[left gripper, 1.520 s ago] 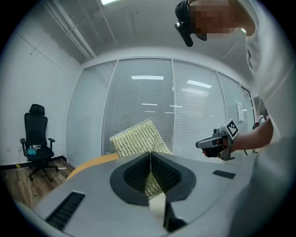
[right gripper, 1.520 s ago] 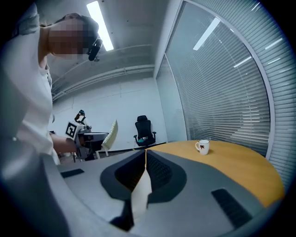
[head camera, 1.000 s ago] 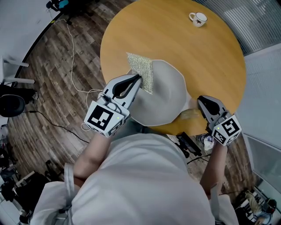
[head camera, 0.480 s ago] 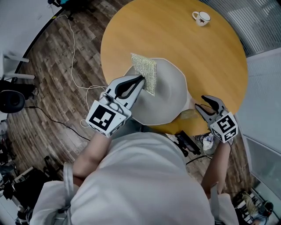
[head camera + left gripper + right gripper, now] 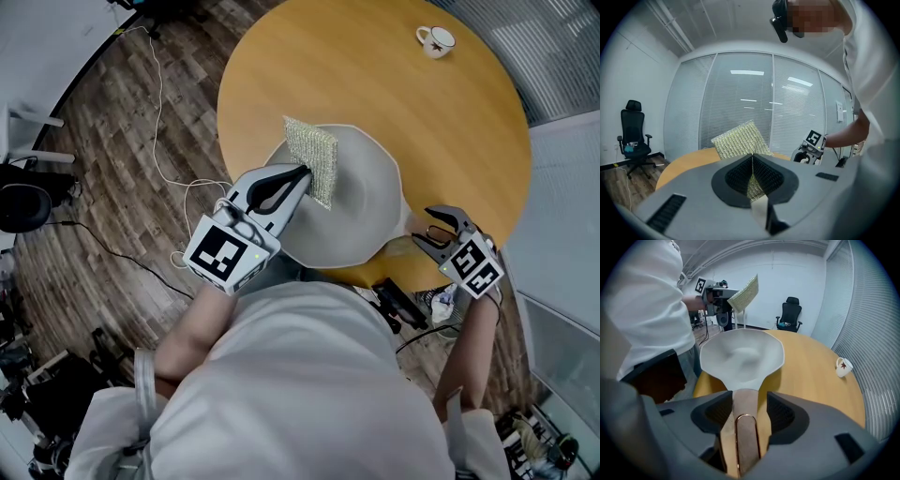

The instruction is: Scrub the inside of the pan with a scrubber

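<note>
Quantities as seen in the head view:

- Table (image 5: 375, 94): one, round, with a wooden top.
- Pan (image 5: 361, 202): one, white, at the table's 6 o'clock edge.
- Scrubber (image 5: 312, 155): one, over the pan's 10 o'clock rim.
- Cup (image 5: 437, 40): one, at the table's 1 o'clock.
- Office chair (image 5: 23, 202): one, black, on the floor toward 9 o'clock.
- Floor cables: two, a white cable (image 5: 155, 103) and a black cable (image 5: 112, 255), between 8 and 10 o'clock.

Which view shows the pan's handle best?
The right gripper view: the handle runs lengthwise between the right tongs, which have just been opening and do not press it. The head view shows only a short stretch of it; the left gripper view shows none.
</note>
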A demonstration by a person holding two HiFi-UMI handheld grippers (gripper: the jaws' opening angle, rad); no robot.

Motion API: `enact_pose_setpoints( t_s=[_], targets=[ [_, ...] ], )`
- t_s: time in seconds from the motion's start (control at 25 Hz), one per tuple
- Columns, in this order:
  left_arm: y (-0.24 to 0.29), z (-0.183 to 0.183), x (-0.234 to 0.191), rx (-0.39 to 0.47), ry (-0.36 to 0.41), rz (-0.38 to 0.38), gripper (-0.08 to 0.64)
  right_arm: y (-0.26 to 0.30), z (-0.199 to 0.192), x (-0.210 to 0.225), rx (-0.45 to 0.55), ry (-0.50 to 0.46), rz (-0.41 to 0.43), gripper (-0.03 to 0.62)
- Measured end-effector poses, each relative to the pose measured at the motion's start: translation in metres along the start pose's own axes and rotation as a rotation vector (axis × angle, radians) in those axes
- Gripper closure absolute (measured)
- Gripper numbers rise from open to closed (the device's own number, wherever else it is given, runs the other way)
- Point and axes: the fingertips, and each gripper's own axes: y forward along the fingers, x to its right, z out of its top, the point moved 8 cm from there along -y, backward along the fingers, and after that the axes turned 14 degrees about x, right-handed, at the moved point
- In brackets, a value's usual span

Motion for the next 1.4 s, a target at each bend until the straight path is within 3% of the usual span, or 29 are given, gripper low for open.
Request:
enact_pose_setpoints(
  t_s=[0.32,0.76,1.4],
  targets=[
    [0.0,0.001,0.001,-0.004,-0.004,0.002,0.543,0.014,-0.004,-0.005,-0.133,-0.053,0.073,0.364],
    [-0.001,0.001,0.001,-0.012,-0.004,0.004,0.543,0.029,-0.005,-0.005,-0.209,-0.067,0.128,0.359],
    [-0.002,0.001,0.001,-0.016,-0.006,-0.003,0.543,0.031,0.001,-0.002,-0.271,-0.048,0.107,0.351]
  ],
)
